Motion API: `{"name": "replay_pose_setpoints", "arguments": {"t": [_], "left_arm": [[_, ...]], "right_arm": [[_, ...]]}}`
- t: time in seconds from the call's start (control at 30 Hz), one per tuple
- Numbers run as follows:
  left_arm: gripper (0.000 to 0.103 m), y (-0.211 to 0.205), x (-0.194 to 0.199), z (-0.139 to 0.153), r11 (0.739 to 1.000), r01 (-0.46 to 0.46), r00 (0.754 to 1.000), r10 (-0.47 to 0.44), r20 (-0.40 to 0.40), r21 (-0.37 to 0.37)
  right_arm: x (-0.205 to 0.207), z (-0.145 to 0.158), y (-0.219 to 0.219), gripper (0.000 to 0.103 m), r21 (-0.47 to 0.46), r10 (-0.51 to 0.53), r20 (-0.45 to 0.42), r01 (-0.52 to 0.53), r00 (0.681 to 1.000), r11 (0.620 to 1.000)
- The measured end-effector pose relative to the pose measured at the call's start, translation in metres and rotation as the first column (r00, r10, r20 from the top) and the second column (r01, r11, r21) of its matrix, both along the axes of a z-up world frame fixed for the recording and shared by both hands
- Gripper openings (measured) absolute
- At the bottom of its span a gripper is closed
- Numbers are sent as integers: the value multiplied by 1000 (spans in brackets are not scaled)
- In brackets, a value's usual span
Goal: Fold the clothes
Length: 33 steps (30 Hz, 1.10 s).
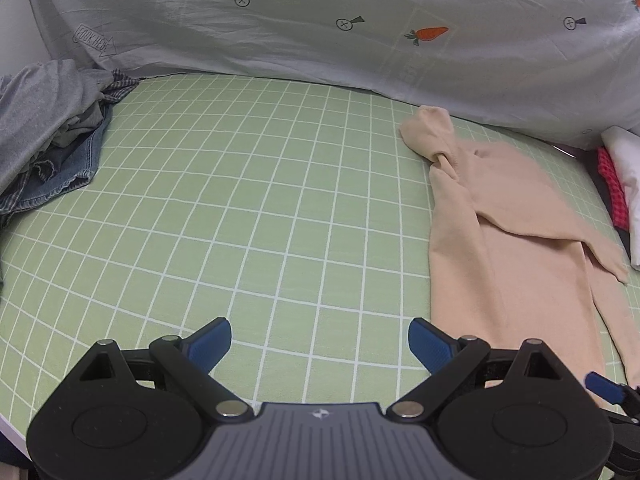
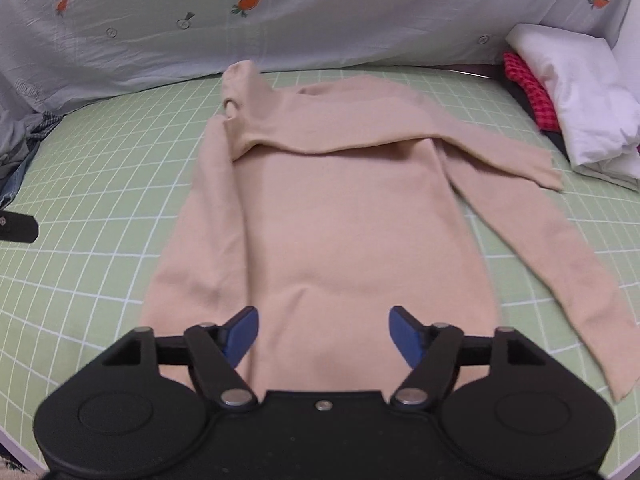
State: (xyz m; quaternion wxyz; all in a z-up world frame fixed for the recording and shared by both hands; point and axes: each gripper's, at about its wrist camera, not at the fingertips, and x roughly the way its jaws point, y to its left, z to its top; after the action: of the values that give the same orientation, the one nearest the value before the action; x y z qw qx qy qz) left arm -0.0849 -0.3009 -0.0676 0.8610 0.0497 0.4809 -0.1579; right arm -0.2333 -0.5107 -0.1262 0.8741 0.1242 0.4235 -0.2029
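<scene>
Sweater [image 2: 352,216], beige, spread on the green grid mat [image 1: 240,208] with neck end far from the fingers and hem nearest; one sleeve folded across the chest toward the far right, the other trailing down the right side to the near edge. Looks part-folded, so probably mid-fold, though cannot say which fold comes next. To do it well: pinch only the top layer at an edge or corner, lift just clear of the mat, carry flat across the body, and lay edges square to the grid lines; smooth the bunched collar area at far left so no lump gets trapped. Right gripper [image 2: 324,336] spread wide, holding nothing, hanging over the hem with cloth directly beneath and ahead of both blue fingers [image 2: 406,336]. Left gripper [image 1: 320,344] likewise wide and empty, over bare mat; sweater lying just to the right of its right finger and stretching away ahead-right. Heap of grey and denim clothes [image 1: 52,136] far ahead-left of the left fingers; white folded stack [image 2: 580,104] far ahead-right of the right fingers.
</scene>
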Motion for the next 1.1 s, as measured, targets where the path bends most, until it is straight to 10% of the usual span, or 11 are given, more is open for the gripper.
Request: {"name": "replay_pose_setpoints", "arguments": {"t": [0.6,0.87,1.1], "left_arm": [[95,-116,127,-2,998,-46,998,48,40,-37],[92,-178,203,-30,997,42,999,-40,32,-57],[67,-205,239,-59,990,66,994,-76,-80,-124]], "right_arm": [[31,-24,-240,90,101,-447,57,440,893,892],[62,-54,-315,88,96,-464,44,459,885,883],[70,-64,-316,86,4,-439,20,439,898,898]]}}
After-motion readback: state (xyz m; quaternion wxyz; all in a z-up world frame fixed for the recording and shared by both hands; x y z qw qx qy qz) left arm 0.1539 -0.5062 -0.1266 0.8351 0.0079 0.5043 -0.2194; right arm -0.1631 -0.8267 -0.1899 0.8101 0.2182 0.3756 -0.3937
